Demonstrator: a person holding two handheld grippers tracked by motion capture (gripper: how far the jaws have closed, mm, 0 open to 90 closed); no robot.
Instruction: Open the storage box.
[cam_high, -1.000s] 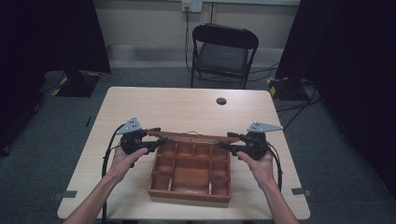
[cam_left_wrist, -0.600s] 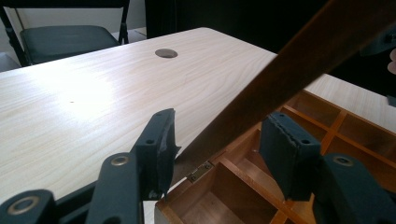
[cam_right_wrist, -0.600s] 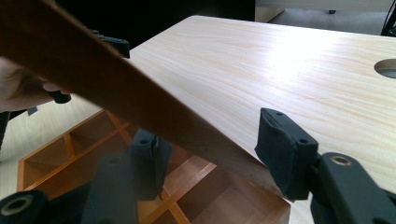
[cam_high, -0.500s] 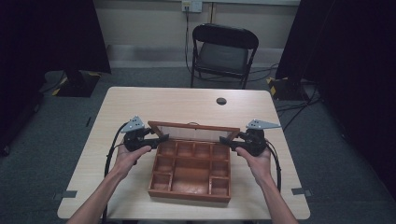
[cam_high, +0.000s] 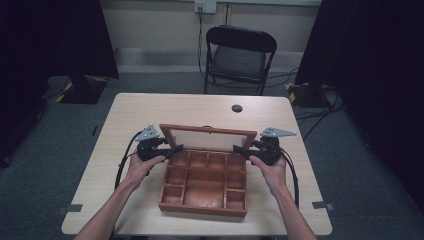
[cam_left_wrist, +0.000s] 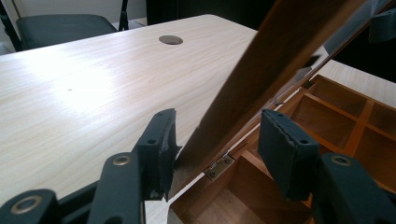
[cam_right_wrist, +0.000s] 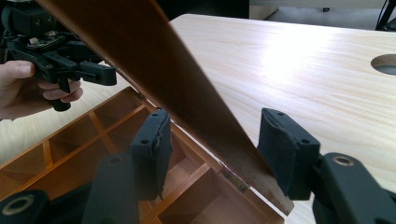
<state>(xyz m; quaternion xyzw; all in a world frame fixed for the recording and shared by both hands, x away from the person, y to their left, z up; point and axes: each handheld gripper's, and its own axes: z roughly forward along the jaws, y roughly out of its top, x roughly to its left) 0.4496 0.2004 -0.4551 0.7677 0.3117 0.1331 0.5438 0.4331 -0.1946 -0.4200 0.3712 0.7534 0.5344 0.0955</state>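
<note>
The left gripper (cam_left_wrist: 215, 149) has its two black jaws a little apart around the left side bar of the lid (cam_left_wrist: 261, 79). The left jaw touches the wood and the other jaw stands off it. Its jaws have just been closing. The right gripper (cam_right_wrist: 215, 149) has its two jaws apart too, and the lid's right side bar runs slanting between them. I cannot tell if those pads press on the wood.

Just below the jaws sits one wooden box (cam_high: 205, 182) with its lid tilted up at the back. Two small metal hinges (cam_left_wrist: 219, 166) show, one by each gripper. The box has many small square pockets and one wide pocket in front; some are hidden by the jaws.

Past the jaws is one light wooden table (cam_high: 150, 107) with one round hole (cam_high: 237, 108). Farther off stands one dark chair (cam_high: 238, 55). The two hands (cam_high: 142, 167) are cut off at the picture's bottom edge.
</note>
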